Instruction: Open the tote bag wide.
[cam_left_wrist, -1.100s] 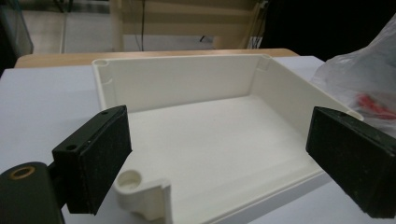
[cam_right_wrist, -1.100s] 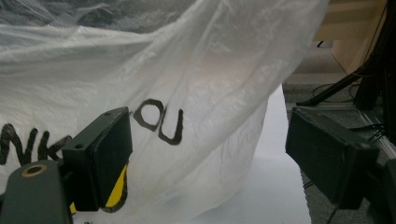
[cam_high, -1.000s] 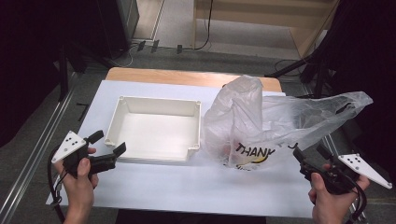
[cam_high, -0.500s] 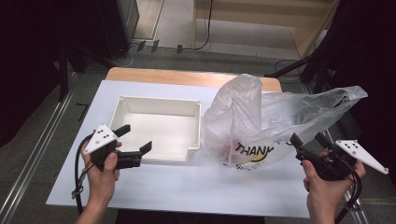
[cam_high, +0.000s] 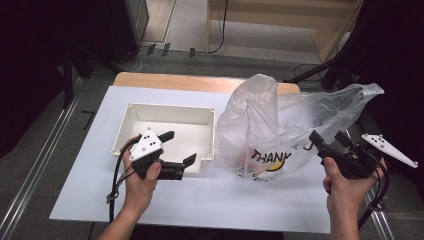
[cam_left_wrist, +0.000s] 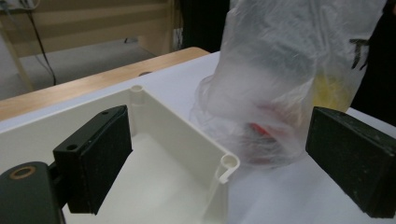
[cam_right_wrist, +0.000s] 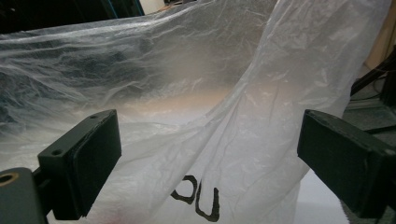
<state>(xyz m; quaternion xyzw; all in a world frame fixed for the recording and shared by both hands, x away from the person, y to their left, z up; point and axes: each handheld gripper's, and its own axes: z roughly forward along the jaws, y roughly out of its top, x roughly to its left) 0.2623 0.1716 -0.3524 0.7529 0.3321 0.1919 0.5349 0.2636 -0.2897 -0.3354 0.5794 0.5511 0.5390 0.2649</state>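
Both tools gape empty: left tool over the box, right tool, just opened, beside the bag.

Wooden shelving and floor cables beyond the table.

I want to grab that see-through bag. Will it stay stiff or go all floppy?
Probably floppy: the bag is thin, crinkled film that slumps in folds on the table. It likely weighs little itself, though something red inside may pull it down. The smooth plastic might also slip between the pads.
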